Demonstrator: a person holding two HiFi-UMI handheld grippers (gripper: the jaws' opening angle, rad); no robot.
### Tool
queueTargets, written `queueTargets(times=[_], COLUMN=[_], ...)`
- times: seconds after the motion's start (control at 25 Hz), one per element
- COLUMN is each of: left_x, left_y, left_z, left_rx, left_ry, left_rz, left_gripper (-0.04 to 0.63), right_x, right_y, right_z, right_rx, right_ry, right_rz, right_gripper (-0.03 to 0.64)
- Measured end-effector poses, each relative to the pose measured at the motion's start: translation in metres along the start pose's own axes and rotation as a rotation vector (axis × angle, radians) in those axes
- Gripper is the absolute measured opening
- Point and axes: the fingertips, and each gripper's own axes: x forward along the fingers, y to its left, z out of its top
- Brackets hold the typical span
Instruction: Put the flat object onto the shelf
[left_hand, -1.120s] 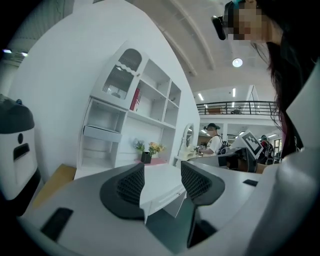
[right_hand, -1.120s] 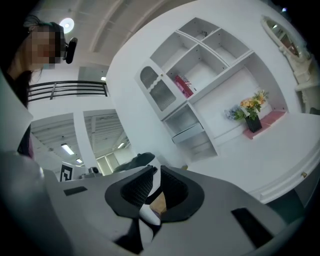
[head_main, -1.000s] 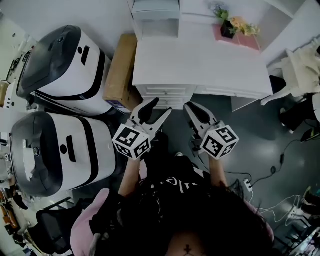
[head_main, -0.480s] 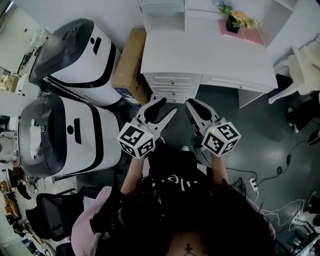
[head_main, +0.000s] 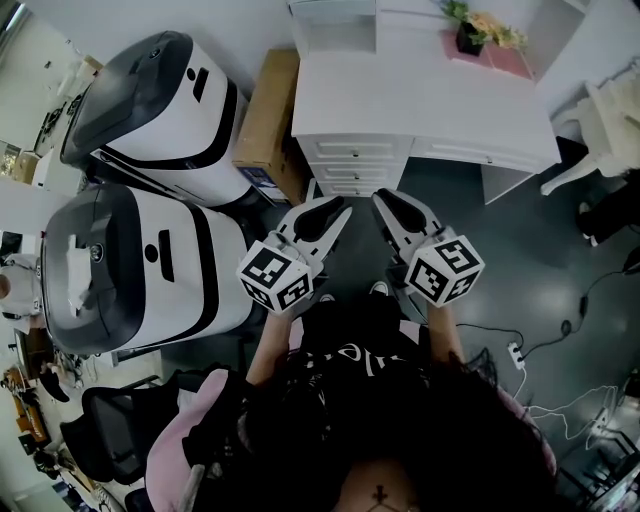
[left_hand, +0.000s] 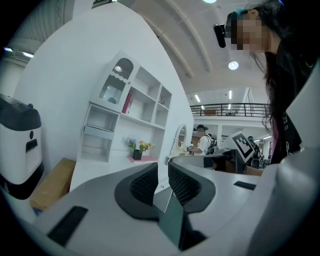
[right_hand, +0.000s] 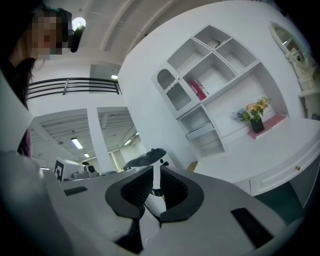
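A pink flat object (head_main: 497, 58) lies at the back right of the white desk (head_main: 400, 100), under a small flower pot (head_main: 470, 38). It also shows in the left gripper view as a pink flat object (left_hand: 142, 159) and in the right gripper view (right_hand: 270, 123). The white shelf unit (left_hand: 135, 120) stands on the desk against the wall. Both grippers hang in front of the desk drawers, well short of the pink object. My left gripper (head_main: 330, 208) is closing, its jaws nearly together with nothing between them. My right gripper (head_main: 385, 198) is shut and empty.
Two large white-and-black machines (head_main: 150, 110) (head_main: 130, 270) stand at the left. A cardboard box (head_main: 268, 110) leans between them and the desk. A reddish book (right_hand: 198, 90) stands in an upper shelf compartment. A chair with cloth (head_main: 610, 120) is at the right; cables lie on the dark floor.
My left gripper's jaws have come together from wide open. Both grippers and the head have shifted slightly, the desk now sits higher in the head view. The right gripper stays shut.
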Motion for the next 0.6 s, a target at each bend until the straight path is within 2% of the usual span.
queueTargets(times=[0.32,0.6], left_x=[-0.041,-0.067], left_y=[0.007,0.012], left_z=[-0.009,-0.022], left_rx=[-0.026,-0.065], left_ry=[0.018,0.037], left_rz=[-0.057,-0.067], left_gripper=[0.038,0.032], right_x=[0.01,0.011], right_y=[0.038,0.061], right_z=[-0.026,-0.042], right_rx=[-0.012,-0.011], right_ry=[0.023,0.035], right_rz=[-0.042,-0.073], right_gripper=[0.071,0.066])
